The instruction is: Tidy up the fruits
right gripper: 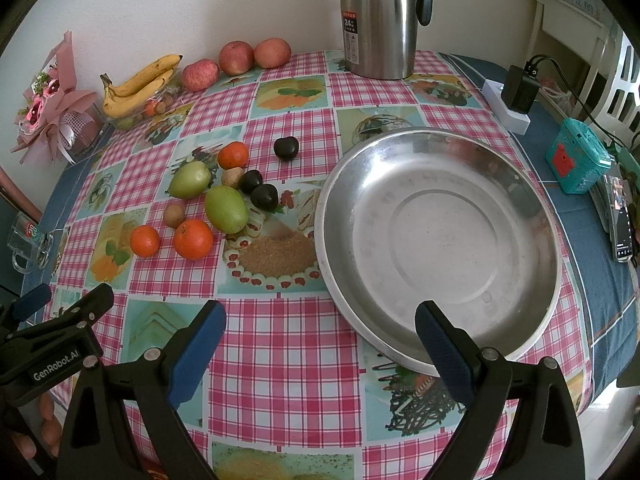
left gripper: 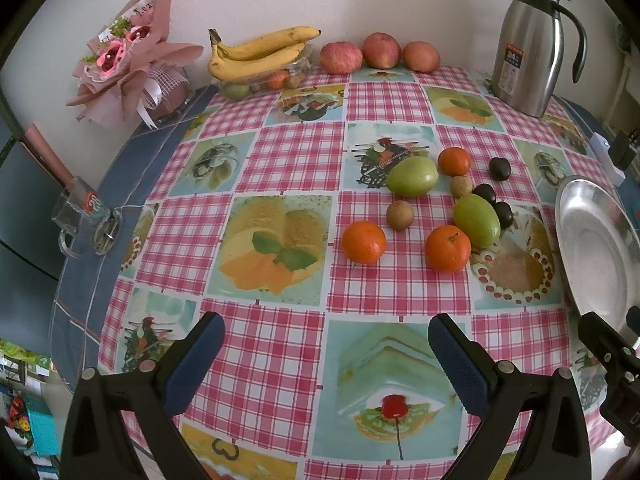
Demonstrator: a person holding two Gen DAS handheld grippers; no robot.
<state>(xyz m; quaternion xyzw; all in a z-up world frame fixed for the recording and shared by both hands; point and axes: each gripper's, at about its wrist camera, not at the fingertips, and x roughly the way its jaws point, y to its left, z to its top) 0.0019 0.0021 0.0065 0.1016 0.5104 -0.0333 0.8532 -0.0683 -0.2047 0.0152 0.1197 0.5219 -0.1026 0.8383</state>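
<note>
Left wrist: left gripper (left gripper: 326,354) spread wide, empty; loose fruit cluster (left gripper: 436,208) ahead, slightly right, none sorted yet.
Room left: bare tablecloth (left gripper: 280,320) between jaws and fruit; table edge off left.
Right wrist: right gripper (right gripper: 320,340) wide apart, empty; steel pan (right gripper: 440,332) just ahead-right, holding nothing.
Progress: apparently unstarted.
</note>
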